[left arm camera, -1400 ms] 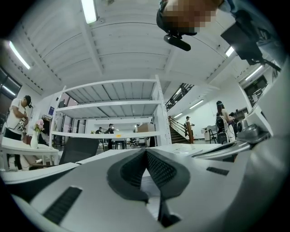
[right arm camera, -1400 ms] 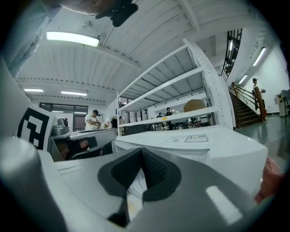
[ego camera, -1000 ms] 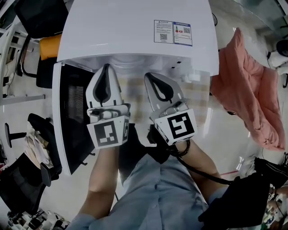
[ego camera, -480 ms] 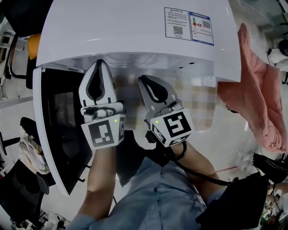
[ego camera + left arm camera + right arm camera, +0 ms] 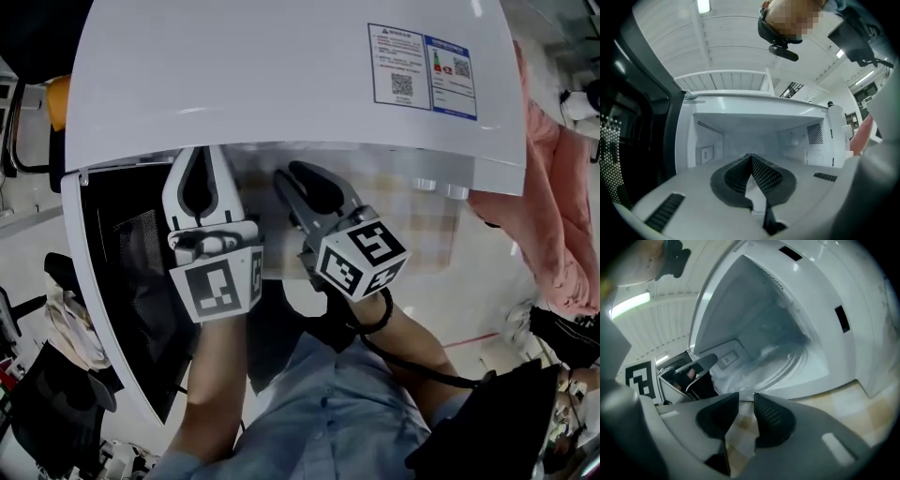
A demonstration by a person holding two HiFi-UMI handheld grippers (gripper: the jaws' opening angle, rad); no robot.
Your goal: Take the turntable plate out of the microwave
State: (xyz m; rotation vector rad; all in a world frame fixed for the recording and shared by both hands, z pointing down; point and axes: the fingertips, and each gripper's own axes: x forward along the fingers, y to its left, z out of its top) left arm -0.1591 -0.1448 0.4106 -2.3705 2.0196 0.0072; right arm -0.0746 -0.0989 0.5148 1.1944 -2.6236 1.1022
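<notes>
My left gripper (image 5: 200,155) keeps its jaws pressed shut on nothing, level at the mouth of the microwave (image 5: 281,84). My right gripper (image 5: 746,399) tilts down, its jaws opening with nothing between them, I judge to take the rim of the turntable plate (image 5: 787,363), which lies flat on the cavity floor just beyond their tips. The open door (image 5: 117,281) stands outside my left jaws, so only the sill and roof bound my 2 paths.
</notes>
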